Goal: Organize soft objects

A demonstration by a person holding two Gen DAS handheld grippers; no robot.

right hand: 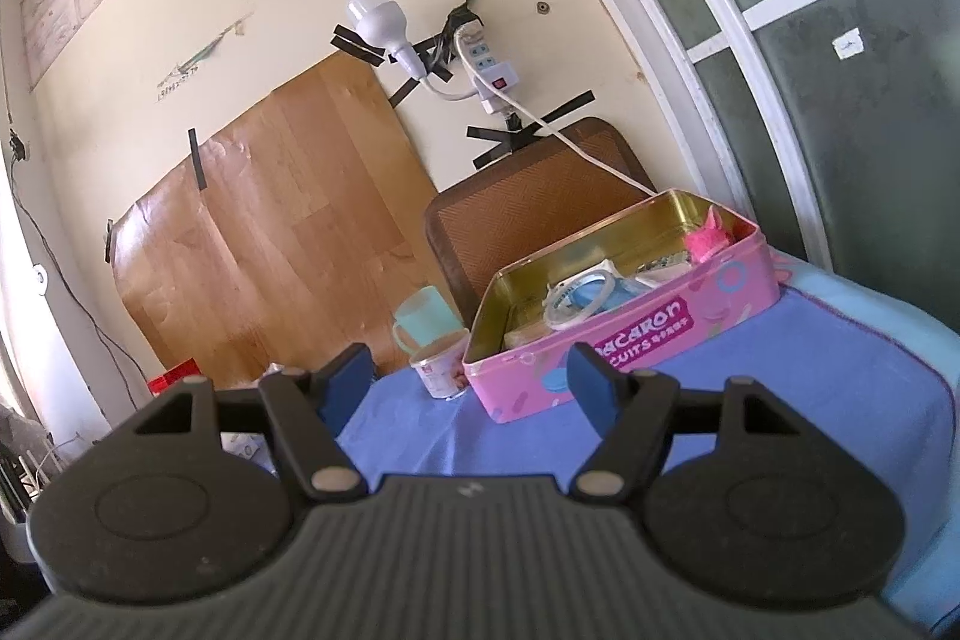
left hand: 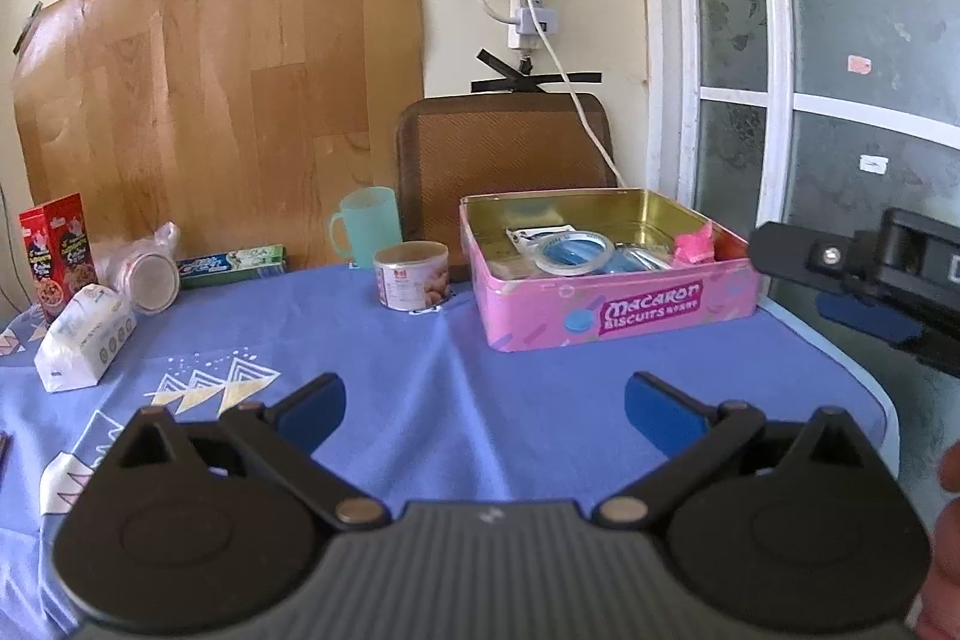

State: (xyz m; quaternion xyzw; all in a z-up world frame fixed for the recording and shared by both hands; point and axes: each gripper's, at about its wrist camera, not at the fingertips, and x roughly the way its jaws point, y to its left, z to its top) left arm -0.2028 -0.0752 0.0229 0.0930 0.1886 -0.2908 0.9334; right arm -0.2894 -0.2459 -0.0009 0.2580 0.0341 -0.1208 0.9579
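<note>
Presently both the left gripper (left hand: 485, 403) and right gripper (right hand: 474, 381) are held wide open and empty, so the white tissue pack (left hand: 84, 338), seemingly soft, could be crushed or nudged into the cookie box (left hand: 59, 253) beside it, well apart from the pink biscuit tin (left hand: 612, 304).

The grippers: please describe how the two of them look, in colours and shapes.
Both look alike. The left gripper and right gripper each have a grey ribbed body, two round black discs, black link bars with metal rivets, and blue pads on the fingers. A small pale mark sits on each body. No cables show.
</note>
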